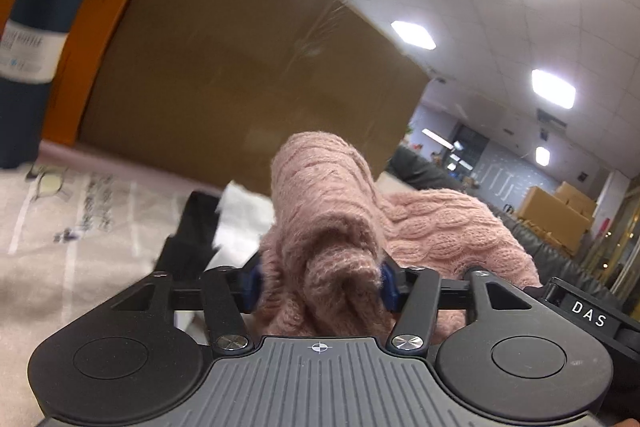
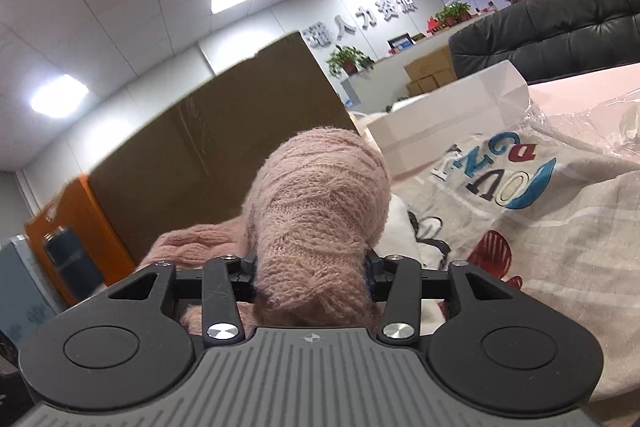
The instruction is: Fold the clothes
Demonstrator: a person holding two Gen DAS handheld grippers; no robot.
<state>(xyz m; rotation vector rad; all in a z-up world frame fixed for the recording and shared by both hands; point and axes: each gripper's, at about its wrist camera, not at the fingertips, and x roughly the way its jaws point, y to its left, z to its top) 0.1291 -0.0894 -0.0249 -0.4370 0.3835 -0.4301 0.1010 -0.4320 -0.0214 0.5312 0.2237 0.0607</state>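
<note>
Each tool, left tool [image 1: 320, 283] and right tool [image 2: 310, 277], grips a bunched fold of the pink knit sweater [image 1: 440, 227], centre frame; folding looks underway, unfinished.

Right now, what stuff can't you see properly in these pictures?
- Left wrist view: the left claw tips, buried in the bunched pink knitted sweater.
- Right wrist view: the right claw tips, hidden by the same knit.
- Left wrist view: the dark blue bottle label, blurred; its base is cut off by the picture's edge.
- Both views: the sweater's full shape, hidden behind its own bunched folds.
</note>
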